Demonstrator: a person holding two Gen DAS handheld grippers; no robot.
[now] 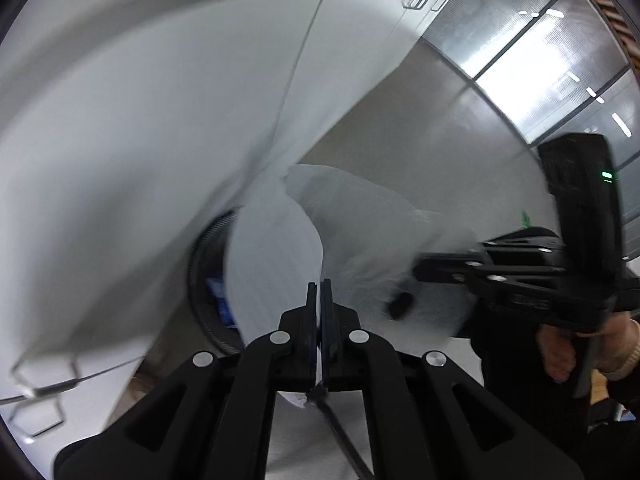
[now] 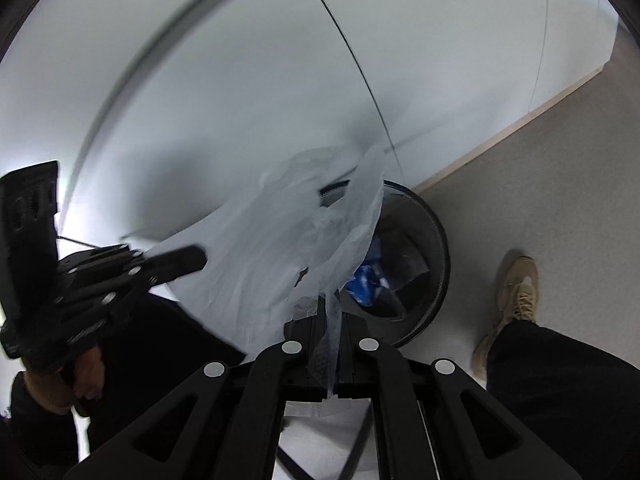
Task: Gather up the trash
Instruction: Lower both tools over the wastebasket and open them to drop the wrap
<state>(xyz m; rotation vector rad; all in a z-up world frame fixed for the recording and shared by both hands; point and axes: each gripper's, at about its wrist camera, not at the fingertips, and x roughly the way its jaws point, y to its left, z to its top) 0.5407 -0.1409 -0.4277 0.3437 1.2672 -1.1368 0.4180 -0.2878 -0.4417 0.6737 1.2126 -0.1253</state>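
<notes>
A thin translucent white plastic bag [image 1: 276, 264] [image 2: 256, 264] hangs stretched between both grippers, blurred by motion. My left gripper [image 1: 319, 296] is shut on one edge of the bag; it shows from the side as the left gripper [image 2: 196, 258]. My right gripper [image 2: 331, 312] is shut on the other edge, with a strip of film running between its fingers; the left wrist view shows the right gripper [image 1: 412, 284] at the bag's far side. Below the bag stands a round black mesh bin [image 2: 438, 248] [image 1: 202, 280] holding blue trash [image 2: 366, 280].
A white cabinet front [image 1: 160, 120] rises right behind the bin. Grey floor [image 2: 540, 160] lies to the right, with a pale baseboard [image 2: 500, 128]. The person's tan shoe [image 2: 516, 292] and dark trouser leg [image 2: 560, 392] stand beside the bin. A hand [image 1: 560, 352] grips the right gripper's handle.
</notes>
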